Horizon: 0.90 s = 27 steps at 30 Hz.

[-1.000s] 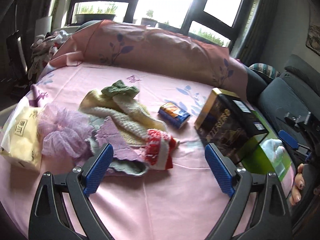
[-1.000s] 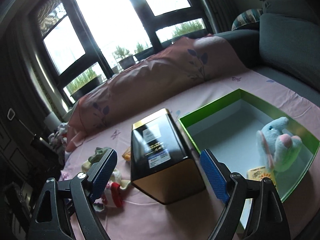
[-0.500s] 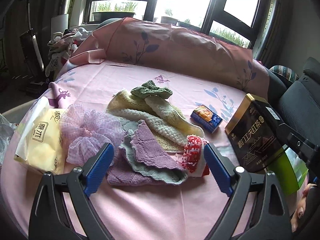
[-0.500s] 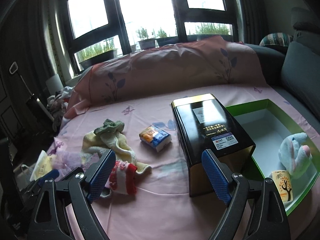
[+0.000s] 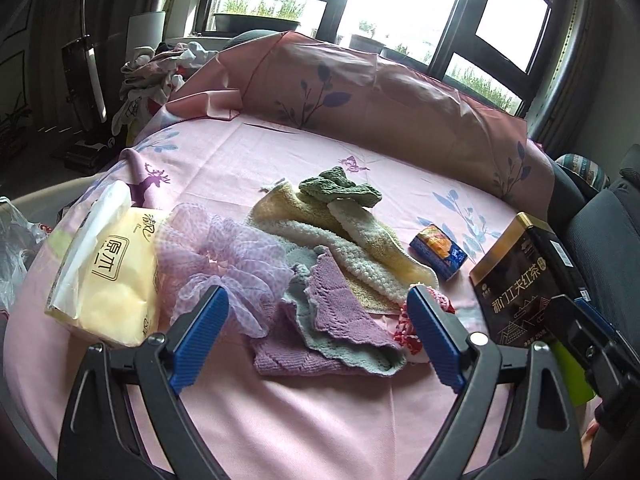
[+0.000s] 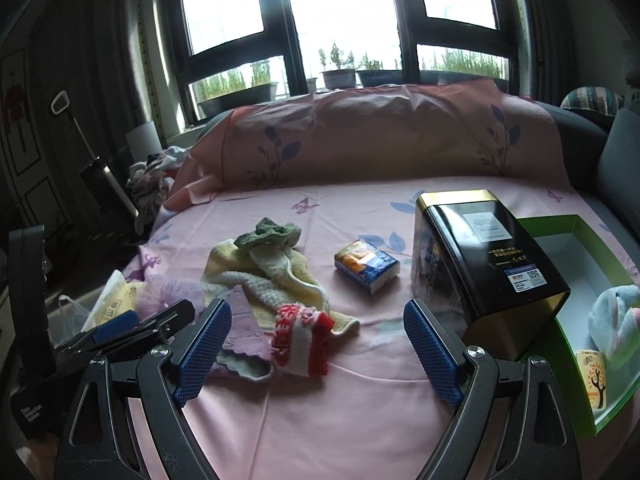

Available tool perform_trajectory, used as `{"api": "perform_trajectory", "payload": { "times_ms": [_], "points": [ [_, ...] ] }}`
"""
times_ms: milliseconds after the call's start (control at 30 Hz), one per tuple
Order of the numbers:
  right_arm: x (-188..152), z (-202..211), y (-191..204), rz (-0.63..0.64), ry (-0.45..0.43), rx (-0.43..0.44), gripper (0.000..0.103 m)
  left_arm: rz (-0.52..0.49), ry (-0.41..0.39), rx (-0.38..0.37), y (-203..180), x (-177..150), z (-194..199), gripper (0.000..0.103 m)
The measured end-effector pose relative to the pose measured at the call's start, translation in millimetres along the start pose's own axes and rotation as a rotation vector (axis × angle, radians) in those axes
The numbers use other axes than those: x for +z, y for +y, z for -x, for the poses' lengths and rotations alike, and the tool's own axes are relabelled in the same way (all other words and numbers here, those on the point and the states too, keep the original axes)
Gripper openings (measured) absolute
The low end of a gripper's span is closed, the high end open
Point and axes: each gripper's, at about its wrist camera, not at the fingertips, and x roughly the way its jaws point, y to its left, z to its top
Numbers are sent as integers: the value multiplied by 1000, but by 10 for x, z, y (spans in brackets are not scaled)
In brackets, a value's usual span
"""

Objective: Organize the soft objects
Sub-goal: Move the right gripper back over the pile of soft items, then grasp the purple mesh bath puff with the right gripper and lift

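A heap of soft cloths lies on the pink sheet: a purple knitted cloth [image 5: 340,312], cream towels [image 5: 344,240], a green knit piece [image 5: 340,190] and a red-and-white knit [image 6: 300,340]. Left of them sits a lilac mesh puff [image 5: 224,264]. My left gripper [image 5: 316,332] hangs open just short of the purple cloth, empty. My right gripper [image 6: 316,348] is open too, above the sheet in front of the red-and-white knit. A green-rimmed box [image 6: 576,224] at the right holds a pale blue plush toy [image 6: 616,320].
A black and gold tea tin [image 6: 480,260] stands between the cloths and the green box. A small blue-orange tissue pack [image 6: 366,266] lies behind the heap. A yellow tissue bag [image 5: 108,276] rests at the left edge. A pink pillow [image 6: 380,136] lines the back.
Both views have swung left: the cloth heap now lies between the left fingers, and the tin has slid to the right in the right wrist view. Both grippers stay open.
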Motion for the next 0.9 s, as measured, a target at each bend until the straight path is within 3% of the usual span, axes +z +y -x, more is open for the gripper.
{"api": "perform_trajectory", "payload": {
  "times_ms": [267, 433, 567, 700, 833, 900],
  "points": [
    [12, -269, 200, -43, 133, 119, 89, 67, 98, 54, 281, 13, -92, 87],
    [244, -551, 299, -90, 301, 221, 89, 113, 194, 38, 407, -13, -229, 84],
    [338, -836, 440, -62, 390, 219, 88, 129, 259, 19, 426, -57, -337, 80],
    [309, -1194, 662, -8, 496, 252, 67, 132, 307, 14, 468, -89, -431, 77],
    [243, -1571, 894, 76, 605, 243, 67, 195, 381, -38, 580, -125, -555, 70],
    [231, -1659, 917, 60, 632, 212, 67, 226, 390, -17, 655, -123, -564, 61]
  ]
}}
